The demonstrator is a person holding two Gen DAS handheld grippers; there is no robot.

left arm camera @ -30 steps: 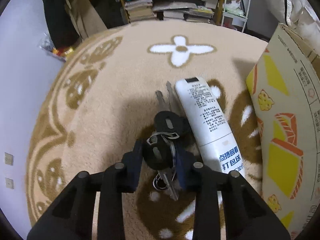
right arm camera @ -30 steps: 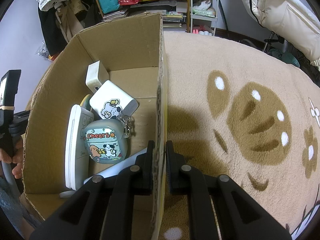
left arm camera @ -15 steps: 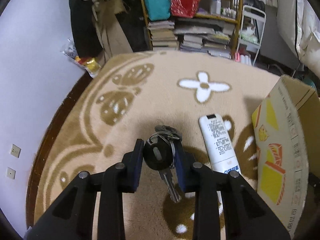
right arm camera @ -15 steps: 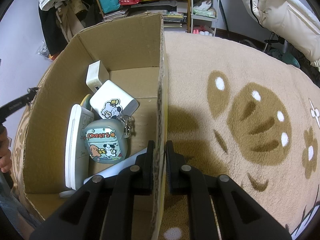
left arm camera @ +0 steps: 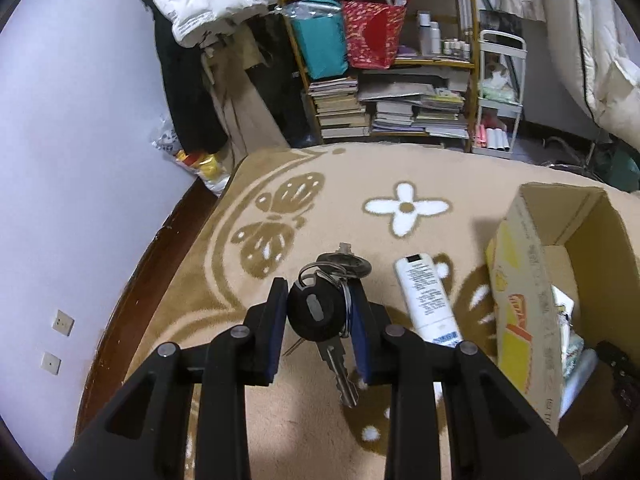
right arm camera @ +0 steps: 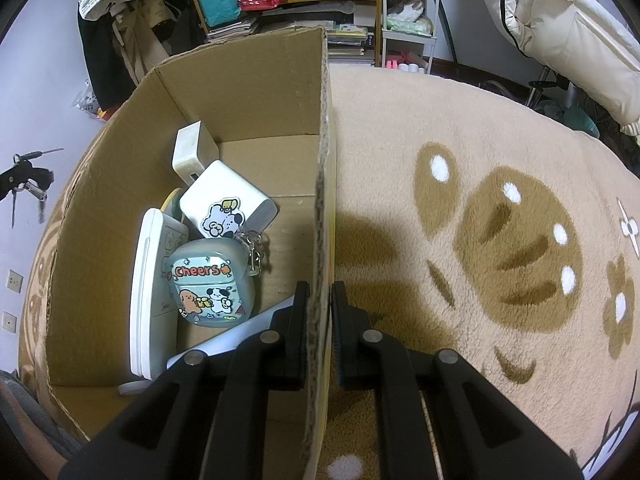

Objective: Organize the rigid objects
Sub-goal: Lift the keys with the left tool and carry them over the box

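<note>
My left gripper (left arm camera: 319, 312) is shut on a bunch of keys (left arm camera: 318, 312) with a black round head, held well above the beige rug; other keys dangle from the ring. A white remote (left arm camera: 428, 296) lies on the rug below, just left of the cardboard box (left arm camera: 520, 304). My right gripper (right arm camera: 320, 300) is shut on the box's right wall (right arm camera: 322, 184). Inside the box lie a "Cheers" earbud case (right arm camera: 212, 284), a white charger with a dog sticker (right arm camera: 224, 204), a small white adapter (right arm camera: 192, 152) and a long white remote (right arm camera: 150, 292). The key bunch (right arm camera: 28, 180) shows at far left in the right wrist view.
A shelf with stacked books and bags (left arm camera: 384, 92) stands behind the rug, with a white cart (left arm camera: 498, 116) beside it. Dark wooden floor edge (left arm camera: 160, 248) and a pale wall lie to the left. A white quilted jacket (right arm camera: 560, 32) hangs at the right.
My left gripper has lifted the keys off the rug and risen, so the remote and box look smaller and farther below. The right gripper stays clamped on the box wall.
</note>
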